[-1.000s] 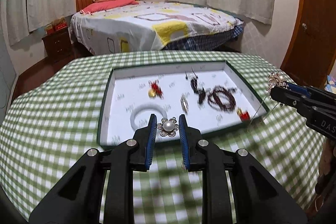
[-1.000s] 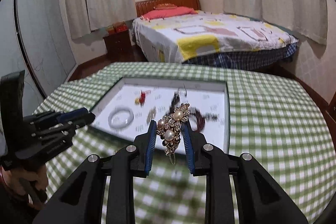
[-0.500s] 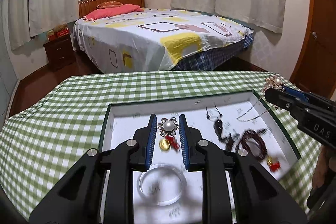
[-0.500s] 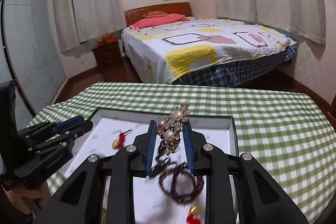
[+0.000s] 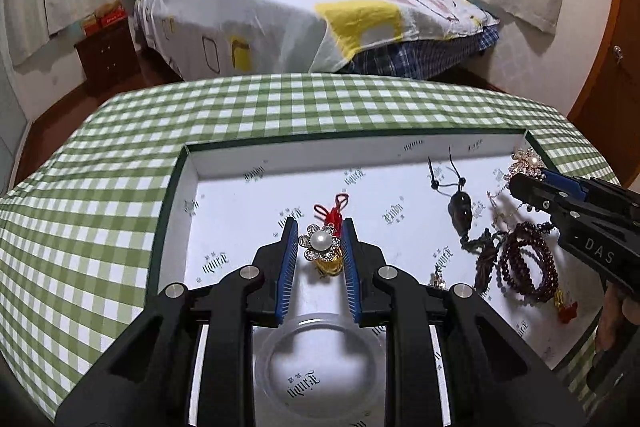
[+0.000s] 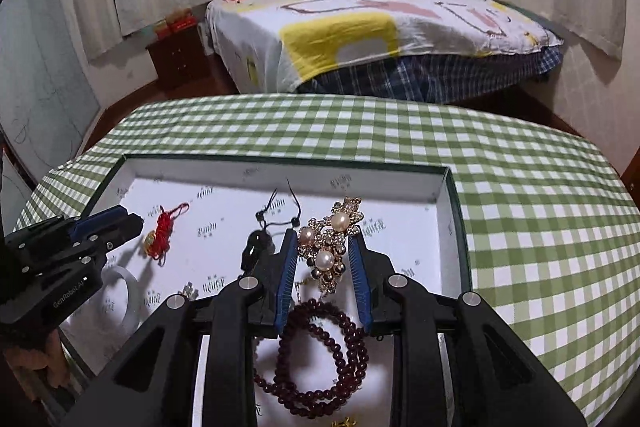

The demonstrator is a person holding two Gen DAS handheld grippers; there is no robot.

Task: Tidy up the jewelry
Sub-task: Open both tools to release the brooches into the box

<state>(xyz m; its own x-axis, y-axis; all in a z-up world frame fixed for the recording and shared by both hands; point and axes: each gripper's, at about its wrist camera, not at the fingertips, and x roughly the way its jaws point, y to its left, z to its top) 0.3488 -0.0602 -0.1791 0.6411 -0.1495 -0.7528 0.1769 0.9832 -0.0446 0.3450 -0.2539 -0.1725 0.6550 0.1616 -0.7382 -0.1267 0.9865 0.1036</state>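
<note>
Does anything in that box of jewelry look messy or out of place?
Yes. Near the right gripper, the dark pendant's cord, a thin gold chain and the dark red bead bracelet lie bunched together and overlapping, while the clear bangle lies apart.

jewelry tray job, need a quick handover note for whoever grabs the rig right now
Left gripper: shut on a pearl flower brooch, over the tray.
Right gripper: shut on a gold pearl brooch, above the dark red bead bracelet.
Done: clear bangle, red-tassel gold charm, black pendant and beads lie in the tray.
Left: set down both brooches, release.
</note>
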